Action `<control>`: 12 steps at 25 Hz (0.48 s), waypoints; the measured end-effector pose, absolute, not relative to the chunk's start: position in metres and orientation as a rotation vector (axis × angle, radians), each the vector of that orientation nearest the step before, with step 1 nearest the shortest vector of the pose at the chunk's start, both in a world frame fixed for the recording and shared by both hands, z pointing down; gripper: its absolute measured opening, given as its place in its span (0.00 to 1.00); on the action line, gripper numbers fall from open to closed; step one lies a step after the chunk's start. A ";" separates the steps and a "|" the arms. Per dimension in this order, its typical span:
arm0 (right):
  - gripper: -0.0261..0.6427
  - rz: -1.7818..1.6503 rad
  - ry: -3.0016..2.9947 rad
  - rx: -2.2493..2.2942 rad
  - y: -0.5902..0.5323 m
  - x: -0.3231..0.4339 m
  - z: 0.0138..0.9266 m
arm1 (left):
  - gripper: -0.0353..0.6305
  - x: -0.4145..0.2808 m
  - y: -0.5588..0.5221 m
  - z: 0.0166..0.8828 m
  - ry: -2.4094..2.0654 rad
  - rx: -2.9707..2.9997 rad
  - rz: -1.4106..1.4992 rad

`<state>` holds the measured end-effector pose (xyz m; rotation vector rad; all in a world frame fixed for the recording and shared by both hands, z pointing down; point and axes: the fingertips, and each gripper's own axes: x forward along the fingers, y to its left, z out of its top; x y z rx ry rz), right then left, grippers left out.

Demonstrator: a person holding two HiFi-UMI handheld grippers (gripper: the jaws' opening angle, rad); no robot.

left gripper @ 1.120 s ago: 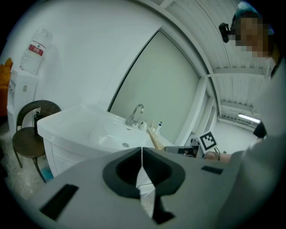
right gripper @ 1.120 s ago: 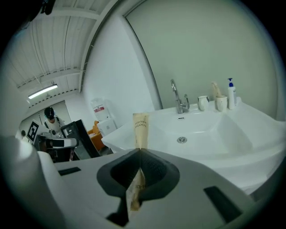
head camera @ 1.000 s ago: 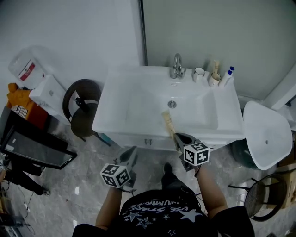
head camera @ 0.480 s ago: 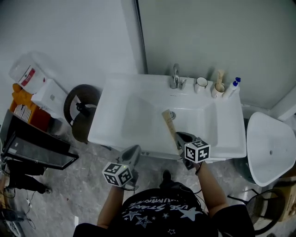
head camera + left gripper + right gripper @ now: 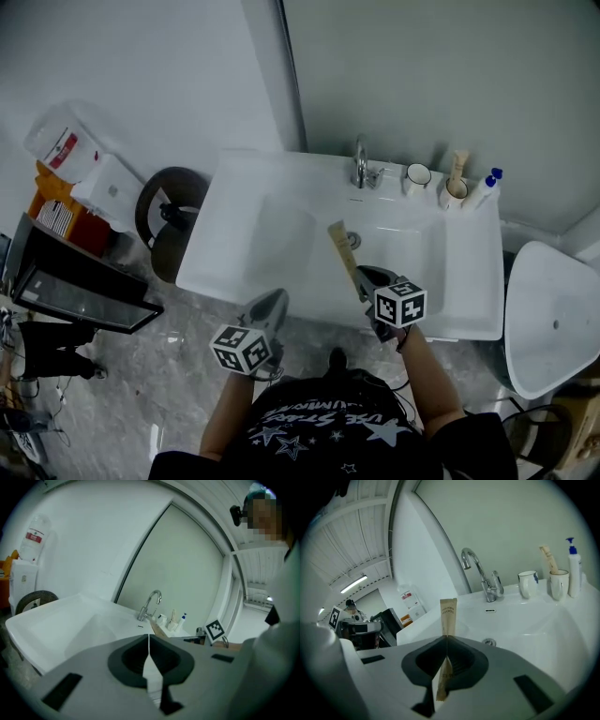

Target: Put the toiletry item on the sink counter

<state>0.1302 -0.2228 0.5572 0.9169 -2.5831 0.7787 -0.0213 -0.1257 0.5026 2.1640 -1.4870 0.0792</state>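
A tan toothbrush packet (image 5: 343, 257) sticks out forward from my right gripper (image 5: 362, 279), which is shut on its lower part. The packet (image 5: 448, 616) stands upright between the closed jaws of that gripper (image 5: 447, 638), over the front of the white sink's basin (image 5: 412, 246). The flat sink counter (image 5: 246, 230) lies to the left of the basin. My left gripper (image 5: 276, 298) hangs just before the sink's front edge, shut and holding nothing. In the left gripper view the left gripper (image 5: 149, 637) has its jaws meeting with nothing between them.
At the back of the sink stand a chrome faucet (image 5: 362, 161), a white mug (image 5: 417, 175), a cup with a packet in it (image 5: 455, 191) and a pump bottle (image 5: 486, 187). A white round seat (image 5: 553, 319) is on the right, a dark stool (image 5: 169, 220) and a black screen (image 5: 75, 286) on the left.
Both grippers have come closer to the sink. The packet's tip, earlier above the front rim, now reaches over the basin near the drain. Neither gripper's jaws have moved.
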 end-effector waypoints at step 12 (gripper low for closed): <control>0.07 0.717 -2.589 0.785 -0.228 0.075 0.560 | 0.08 -0.050 -0.122 0.503 -1.536 2.135 0.044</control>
